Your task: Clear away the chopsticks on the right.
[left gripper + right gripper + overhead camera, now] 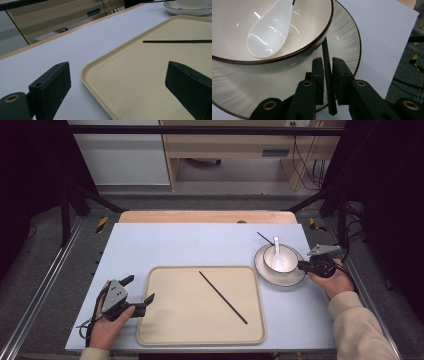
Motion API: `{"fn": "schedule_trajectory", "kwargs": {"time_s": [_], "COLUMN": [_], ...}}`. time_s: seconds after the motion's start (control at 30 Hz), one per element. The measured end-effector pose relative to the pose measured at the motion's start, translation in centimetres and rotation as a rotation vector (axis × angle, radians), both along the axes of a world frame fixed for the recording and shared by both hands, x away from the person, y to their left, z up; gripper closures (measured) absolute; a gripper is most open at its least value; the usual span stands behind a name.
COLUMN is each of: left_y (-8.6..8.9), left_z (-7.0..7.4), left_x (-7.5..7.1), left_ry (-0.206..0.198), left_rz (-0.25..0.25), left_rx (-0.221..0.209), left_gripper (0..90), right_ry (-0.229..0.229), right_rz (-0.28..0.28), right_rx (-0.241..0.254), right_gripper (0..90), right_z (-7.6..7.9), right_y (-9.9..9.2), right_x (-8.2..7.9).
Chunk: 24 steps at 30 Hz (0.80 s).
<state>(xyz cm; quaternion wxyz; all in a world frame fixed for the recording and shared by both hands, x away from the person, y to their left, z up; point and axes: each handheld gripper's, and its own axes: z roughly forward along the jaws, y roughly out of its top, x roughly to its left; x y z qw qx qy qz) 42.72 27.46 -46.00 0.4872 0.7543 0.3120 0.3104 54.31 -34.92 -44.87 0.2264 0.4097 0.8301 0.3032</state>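
A pale blue-grey rectangular worktop sits over a wooden edge at twelve o'clock, framed by black rails, with grey floor around it and light wooden furniture and trailing cables beyond.

Toward six o'clock lies a large beige rectangular plastic tray, and on it a thin black chopstick runs diagonally. At three o'clock stands a white round plate with a dark rim, carrying a white ceramic bowl with a brown rim, and in that a glossy white ceramic spoon.

The left gripper, at eight o'clock, hovers at the tray's left edge with its fingers spread wide and nothing between them; its own view shows the tray corner between them and the chopstick beyond.

The right gripper sits at the plate's right side. Its own view shows what the high view hides: its fingers are clenched on a second black chopstick, which slants up against the bowl's outer wall.
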Motion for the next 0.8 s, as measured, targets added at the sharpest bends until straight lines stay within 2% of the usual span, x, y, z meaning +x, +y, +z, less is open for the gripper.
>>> {"fn": "schedule_trajectory", "kwargs": {"time_s": [0.17, 0.27, 0.4, 0.43, 0.53, 0.57, 0.63, 0.67, 0.7, 0.8], "left_y": [0.0, 0.0, 0.0, 0.0, 0.0, 0.1, 0.1, 0.1, 0.0, 0.0], "left_z": [0.0, 0.0, 0.1, 0.1, 0.1, 0.1, 0.1, 0.1, 0.1, 0.1], "left_x": [0.0, 0.0, 0.0, 0.0, 0.0, -0.1, -0.1, -0.1, -0.1, -0.1], "left_ry": [-0.001, -0.002, -0.001, -0.001, -0.003, -0.005, -0.006, -0.006, -0.006, -0.005], "left_rz": [0.000, 0.002, 0.000, 0.000, 0.002, 0.002, 0.002, 0.002, 0.001, 0.000], "left_rx": [0.001, -0.003, 0.004, 0.004, 0.000, 0.002, 0.003, 0.003, 0.003, 0.005], "left_gripper": [6.1, 6.1, 6.1, 6.1, 6.1, 6.1, 6.2, 6.1, 6.1, 6.1], "right_ry": [-0.009, -0.019, -0.068, -0.068, -0.120, -0.160, -0.225, -0.225, -0.259, -0.272], "right_rz": [-0.002, -0.026, -0.111, -0.111, -0.172, -0.215, -0.242, -0.242, -0.231, -0.181], "right_rx": [-0.006, 0.001, 0.005, 0.005, 0.028, 0.043, 0.045, 0.045, 0.064, 0.093], "right_gripper": [85.4, 85.5, 85.6, 85.6, 85.6, 85.5, 85.6, 85.6, 85.6, 85.5], "right_z": [0.1, 0.2, 1.3, 1.3, 2.5, 3.3, 4.4, 4.4, 5.3, 6.4], "right_y": [0.2, 0.2, 0.1, 0.1, -0.1, -0.1, 0.2, 0.2, 1.1, 3.2], "right_x": [-0.4, -0.7, -1.7, -1.7, -2.6, -3.4, -4.6, -4.6, -5.9, -8.1]}}
